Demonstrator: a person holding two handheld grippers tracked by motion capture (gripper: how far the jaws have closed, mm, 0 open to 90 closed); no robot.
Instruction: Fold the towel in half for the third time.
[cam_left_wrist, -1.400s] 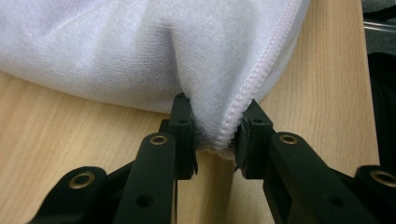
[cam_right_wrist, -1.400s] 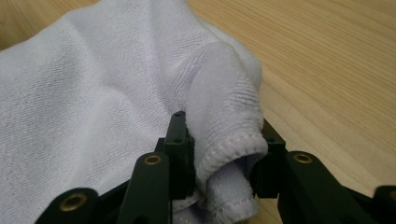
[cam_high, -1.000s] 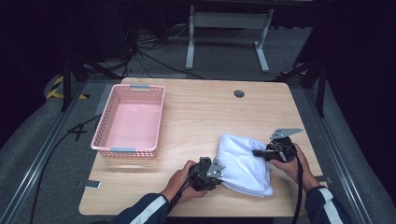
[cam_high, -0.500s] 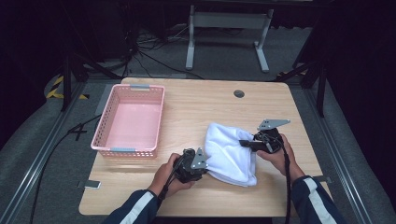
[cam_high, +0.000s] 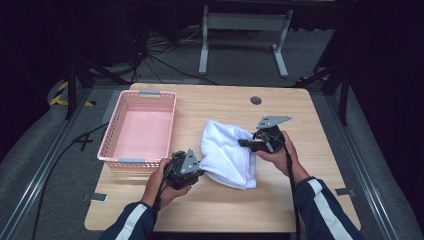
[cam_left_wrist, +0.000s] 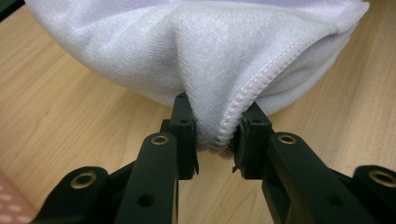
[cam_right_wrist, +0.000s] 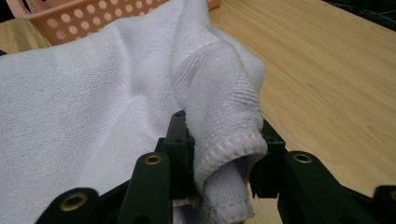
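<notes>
Towel (cam_high: 227, 155): white terry, bunched, slung between the two claws over the wood surface (cam_high: 310, 200), approx centre-right of it. Lower fold sags toward the near edge; can't tell if that part touches the wood or hangs just clear.

L claw (cam_high: 199, 167): clamped on towel's near-left corner. L gripper view: stitched hem (cam_left_wrist: 247, 95) pinched between both pads, cloth bulging up and over the jaws, wood grain visible underneath on both sides. Jaws level-ish, pointing toward the R side.

R claw (cam_high: 245, 143): clamped on towel's far-right edge. R gripper view: rolled hem w/ pinkish stitching (cam_right_wrist: 231, 154) squeezed between pads, a fold end poking out below the jaws toward the camera. Rest of cloth spreads off to the left of that view.

Hands: L hand (cam_high: 162, 180) wraps the L gripper body near the front-left of the surface; R hand (cam_high: 280, 150) holds the R gripper farther back and to the right. Grey 3-cornered plate (cam_high: 272, 121) on top of R gripper, another on L. Dark sleeves w/ white stripe.

Pink basket (cam_high: 110, 145): perforated, on the left part of the surface, long side running front-to-back, grey handles both ends. Near, not touching the towel; L gripper sits just beside its front-right corner.

Round grommet (cam_high: 256, 100) at far edge of the surface.
</notes>
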